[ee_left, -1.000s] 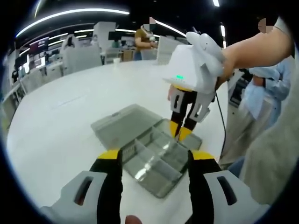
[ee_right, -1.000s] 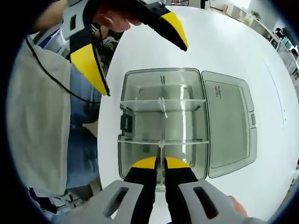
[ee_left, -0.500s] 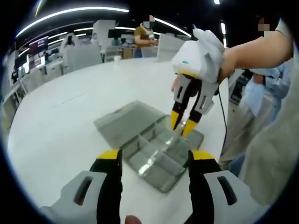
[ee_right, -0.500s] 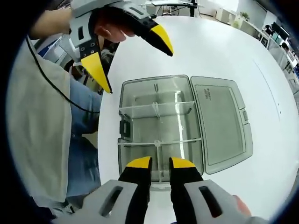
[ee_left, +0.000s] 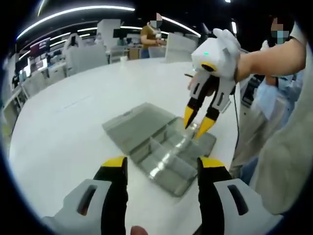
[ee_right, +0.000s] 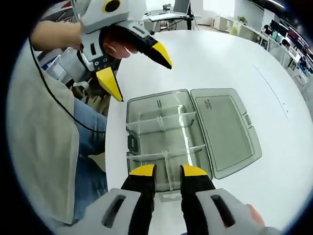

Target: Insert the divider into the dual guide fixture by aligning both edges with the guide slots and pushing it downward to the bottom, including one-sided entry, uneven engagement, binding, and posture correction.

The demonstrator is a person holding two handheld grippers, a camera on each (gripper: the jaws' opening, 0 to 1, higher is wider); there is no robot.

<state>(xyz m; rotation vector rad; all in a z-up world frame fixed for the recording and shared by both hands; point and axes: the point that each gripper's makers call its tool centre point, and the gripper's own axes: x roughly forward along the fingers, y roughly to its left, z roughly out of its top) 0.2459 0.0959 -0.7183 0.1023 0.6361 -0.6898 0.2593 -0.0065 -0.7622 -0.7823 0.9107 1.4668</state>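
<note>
Both grippers are hovering empty: left gripper [ee_right: 134, 66] wide apart, right gripper [ee_left: 200, 121] slightly parted above the clear box [ee_right: 166, 139] near the bench [ee_left: 73, 112] edge, dividers apparently seated.

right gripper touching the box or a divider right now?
Apart. In the left gripper view the right gripper hangs open above the clear compartment box, its yellow tips clear of the dividers, with nothing between them.
</note>
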